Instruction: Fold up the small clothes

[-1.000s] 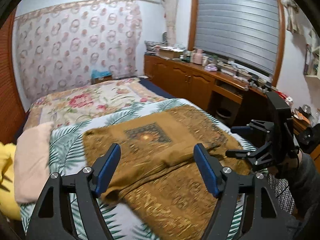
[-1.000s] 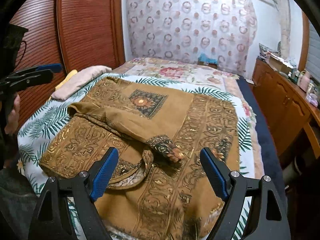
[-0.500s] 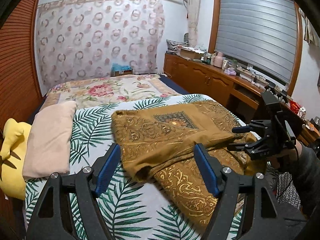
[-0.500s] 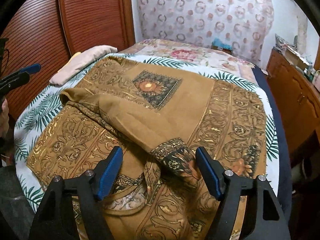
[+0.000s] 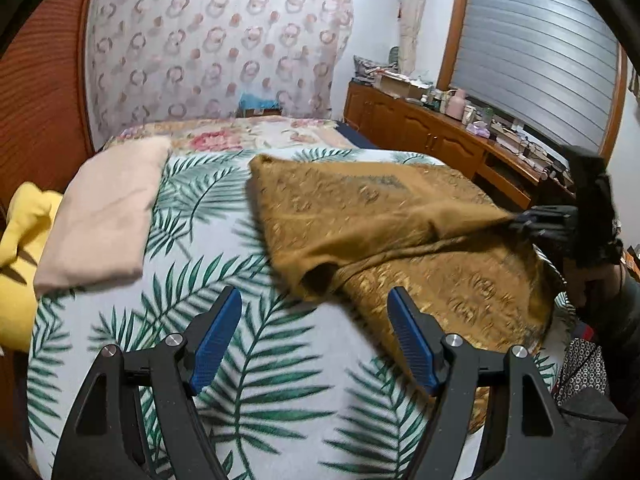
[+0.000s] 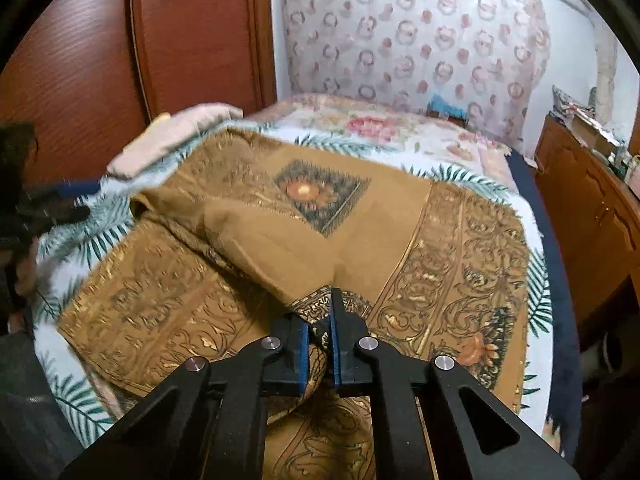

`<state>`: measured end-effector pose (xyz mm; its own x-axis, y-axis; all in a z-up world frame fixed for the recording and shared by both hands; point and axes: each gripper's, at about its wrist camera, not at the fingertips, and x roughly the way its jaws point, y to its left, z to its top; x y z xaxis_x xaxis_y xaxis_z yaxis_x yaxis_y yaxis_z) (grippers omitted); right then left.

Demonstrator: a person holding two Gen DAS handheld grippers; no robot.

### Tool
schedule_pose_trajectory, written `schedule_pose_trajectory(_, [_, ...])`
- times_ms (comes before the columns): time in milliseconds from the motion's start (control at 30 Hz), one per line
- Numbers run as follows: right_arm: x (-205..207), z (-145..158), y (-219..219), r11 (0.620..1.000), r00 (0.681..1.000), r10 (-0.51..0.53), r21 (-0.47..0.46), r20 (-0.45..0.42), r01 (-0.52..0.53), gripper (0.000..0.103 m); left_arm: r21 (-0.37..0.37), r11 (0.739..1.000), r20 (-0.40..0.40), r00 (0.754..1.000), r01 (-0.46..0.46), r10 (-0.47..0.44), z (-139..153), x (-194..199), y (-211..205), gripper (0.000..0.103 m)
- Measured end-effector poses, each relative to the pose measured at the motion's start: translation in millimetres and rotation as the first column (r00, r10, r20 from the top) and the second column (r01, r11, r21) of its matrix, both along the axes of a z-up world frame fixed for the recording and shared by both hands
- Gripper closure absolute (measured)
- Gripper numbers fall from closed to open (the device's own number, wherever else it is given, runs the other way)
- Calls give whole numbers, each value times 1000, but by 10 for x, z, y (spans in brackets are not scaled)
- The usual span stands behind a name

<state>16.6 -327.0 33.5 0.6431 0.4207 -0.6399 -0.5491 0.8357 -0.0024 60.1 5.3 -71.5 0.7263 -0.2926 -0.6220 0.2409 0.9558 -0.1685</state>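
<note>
The right gripper point(image 6: 320, 344) has its jaws clamped on the patterned corner of the brown cloth point(image 6: 360, 232), which lies half-folded across the bed point(image 5: 248, 360). The left gripper point(image 5: 316, 344), jaws apart, holds nothing. With only one corner pinched, pulling may drag the whole loose cloth and skew the fold.

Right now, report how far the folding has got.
Done: part of the brown patterned cloth is turned over itself. In hand: the right gripper is shut on its corner; the left gripper is open above the palm-print sheet. Left: the neat final folds.
</note>
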Motion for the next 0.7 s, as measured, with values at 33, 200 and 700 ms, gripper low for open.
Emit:
schedule_pose_trajectory(33, [-34,27,-26,1000,1000,-5,14,10,5,95,-5,1000,-9,1000,-4,3,-36,-11,27,27])
schedule_pose_trajectory(200, [-264,174,-115,998,997,-32,56,69,29,96,-5,1000,-41,999,-13,13,-159,-34,105,27])
schedule_pose_trajectory(700, [-628,113,-493,984,983,-178,3,39,178,96,26,999,-16,999,-41,42,-269,-283,91,27])
